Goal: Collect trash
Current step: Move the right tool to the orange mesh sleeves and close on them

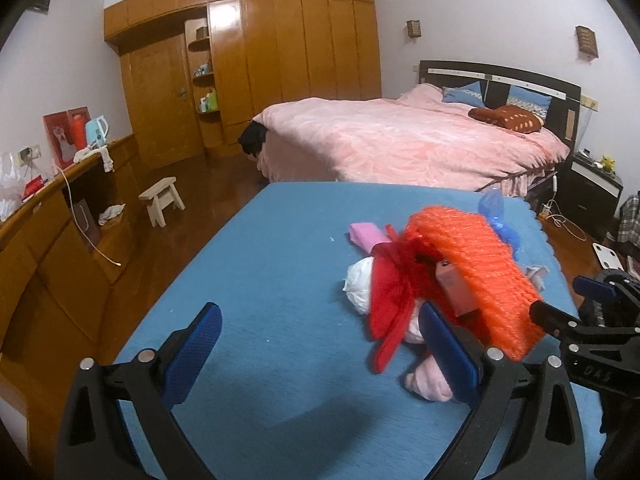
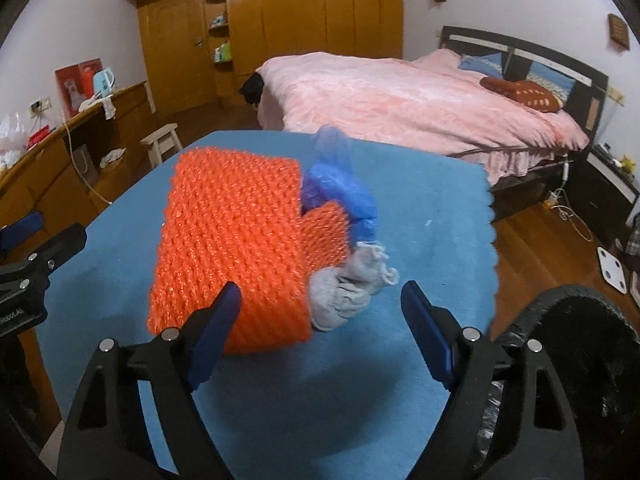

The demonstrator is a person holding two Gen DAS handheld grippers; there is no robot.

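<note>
A heap of trash lies on the blue tablecloth: an orange foam net, a red ribbon piece, a white crumpled wad, a pink packet, a small pink box and a blue plastic bag. My left gripper is open just left of the heap, its right finger beside a pink crumpled piece. My right gripper is open over the orange net and a grey wad, below the blue bag. Neither gripper holds anything.
A black lined bin stands at the table's right edge. Beyond the table are a bed with a pink cover, a wooden wardrobe, a small white stool and a long wooden counter on the left.
</note>
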